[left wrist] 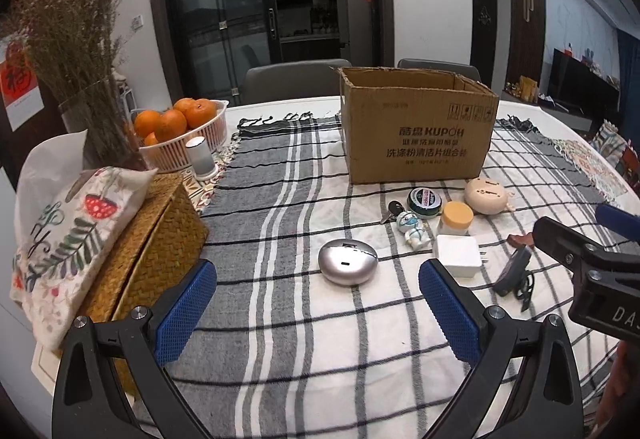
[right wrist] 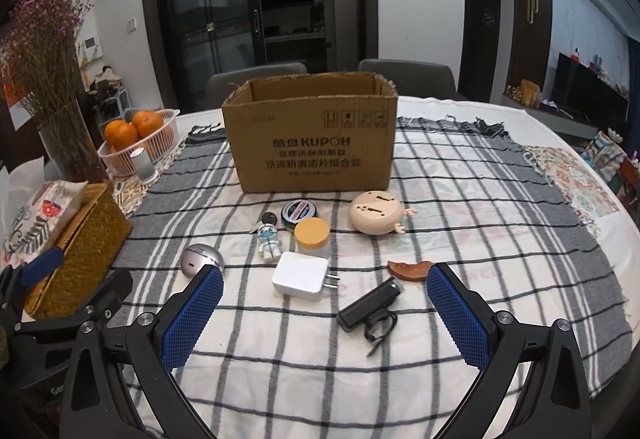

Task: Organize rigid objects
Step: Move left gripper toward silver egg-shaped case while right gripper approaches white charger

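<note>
An open cardboard box (left wrist: 416, 131) (right wrist: 314, 143) stands on the checked cloth. In front of it lie a silver oval case (left wrist: 347, 262) (right wrist: 200, 259), a white charger (left wrist: 458, 250) (right wrist: 301, 276), a small figurine (left wrist: 412, 230) (right wrist: 269, 241), a key (left wrist: 393, 210), a round green tin (left wrist: 423, 198) (right wrist: 299, 211), a yellow-lidded jar (left wrist: 456, 219) (right wrist: 313, 237), a beige round gadget (left wrist: 487, 194) (right wrist: 376, 214), a brown wooden piece (right wrist: 412, 269) and a black bike light (right wrist: 370, 305) (left wrist: 514, 271). My left gripper (left wrist: 318, 299) is open, just before the silver case. My right gripper (right wrist: 325, 305) is open around the bike light and charger.
A woven tissue box (left wrist: 148, 251) (right wrist: 76, 251) sits at the left, with a basket of oranges (left wrist: 180, 135) (right wrist: 138, 137), a small white cylinder (left wrist: 200, 157) and a vase of dried flowers (right wrist: 68, 135) behind it. Chairs (left wrist: 296, 77) stand beyond the table.
</note>
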Motion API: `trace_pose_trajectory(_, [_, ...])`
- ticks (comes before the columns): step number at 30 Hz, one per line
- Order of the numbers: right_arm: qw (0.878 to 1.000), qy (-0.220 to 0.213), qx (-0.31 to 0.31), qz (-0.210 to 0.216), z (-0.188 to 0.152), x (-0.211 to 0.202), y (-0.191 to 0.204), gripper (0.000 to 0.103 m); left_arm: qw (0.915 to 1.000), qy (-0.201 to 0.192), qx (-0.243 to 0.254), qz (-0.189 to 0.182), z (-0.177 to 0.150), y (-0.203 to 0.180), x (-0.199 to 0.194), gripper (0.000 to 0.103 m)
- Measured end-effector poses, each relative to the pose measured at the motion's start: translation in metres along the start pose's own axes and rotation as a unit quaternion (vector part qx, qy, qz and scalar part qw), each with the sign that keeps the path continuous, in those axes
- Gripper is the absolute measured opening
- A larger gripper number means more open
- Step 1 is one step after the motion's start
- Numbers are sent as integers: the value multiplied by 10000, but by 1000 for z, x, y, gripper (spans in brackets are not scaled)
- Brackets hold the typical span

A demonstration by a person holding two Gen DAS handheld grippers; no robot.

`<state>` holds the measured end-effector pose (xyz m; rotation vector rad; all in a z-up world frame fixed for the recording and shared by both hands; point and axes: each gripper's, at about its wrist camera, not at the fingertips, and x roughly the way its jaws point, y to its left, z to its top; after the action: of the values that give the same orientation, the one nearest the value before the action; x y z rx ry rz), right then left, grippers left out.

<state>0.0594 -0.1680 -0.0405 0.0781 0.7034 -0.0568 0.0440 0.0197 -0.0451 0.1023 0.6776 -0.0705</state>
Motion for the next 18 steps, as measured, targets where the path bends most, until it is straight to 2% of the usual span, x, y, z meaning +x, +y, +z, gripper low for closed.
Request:
trace_pose_trajectory(5, [9997, 186, -42, 130, 2, 26, 8, 103, 9997, 132, 149, -171, 0, 4, 24, 103])
trace_pose_trajectory(18, [9966, 803, -124, 140, -2, 90, 16, 102, 9949, 425, 590, -699, -10, 0, 86, 103])
